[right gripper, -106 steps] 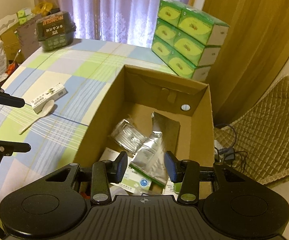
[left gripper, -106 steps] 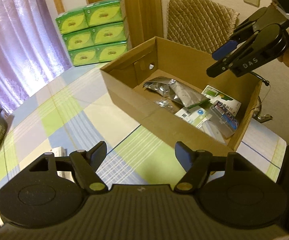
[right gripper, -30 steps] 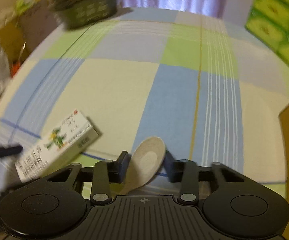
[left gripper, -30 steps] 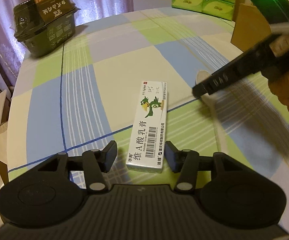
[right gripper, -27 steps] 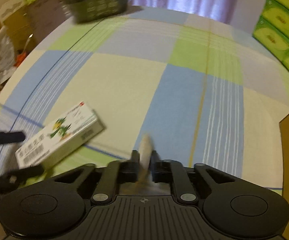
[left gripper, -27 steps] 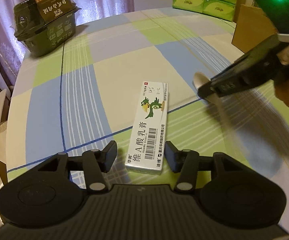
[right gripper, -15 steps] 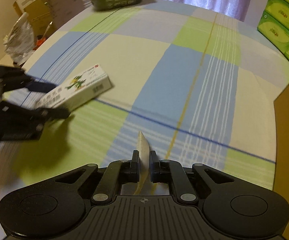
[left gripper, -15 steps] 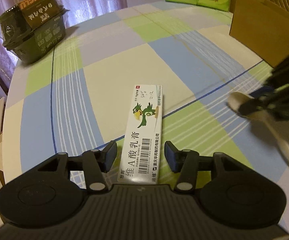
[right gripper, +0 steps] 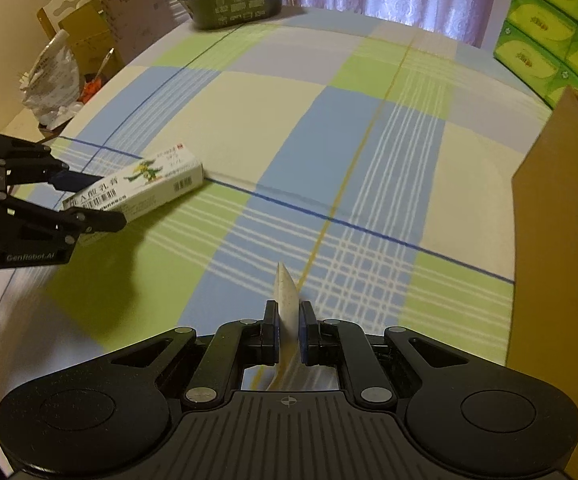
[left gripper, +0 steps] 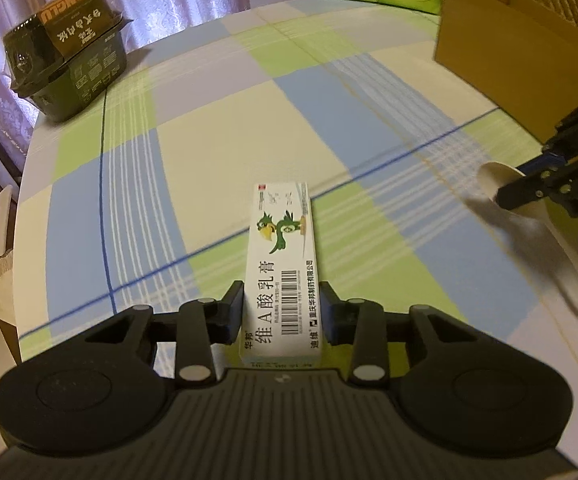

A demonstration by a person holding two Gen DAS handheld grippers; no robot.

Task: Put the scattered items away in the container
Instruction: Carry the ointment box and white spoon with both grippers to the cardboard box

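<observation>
Left gripper (left gripper: 282, 312) jaws clamp the ointment box (left gripper: 283, 264) by its near end (long overhang); may pivot out. Right gripper (right gripper: 288, 334) jaws pinch the spoon (right gripper: 286, 296) edge-on; could slip before the cardboard box (left gripper: 509, 60), upper right.

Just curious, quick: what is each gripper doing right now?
Left gripper: shut on the white box.
Right gripper: shut on the spoon.

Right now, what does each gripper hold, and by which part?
Left gripper clamps the ointment box by its near end; right gripper pinches the spoon where bowl meets handle.

Warm dim light, blurred fisheye edges
</observation>
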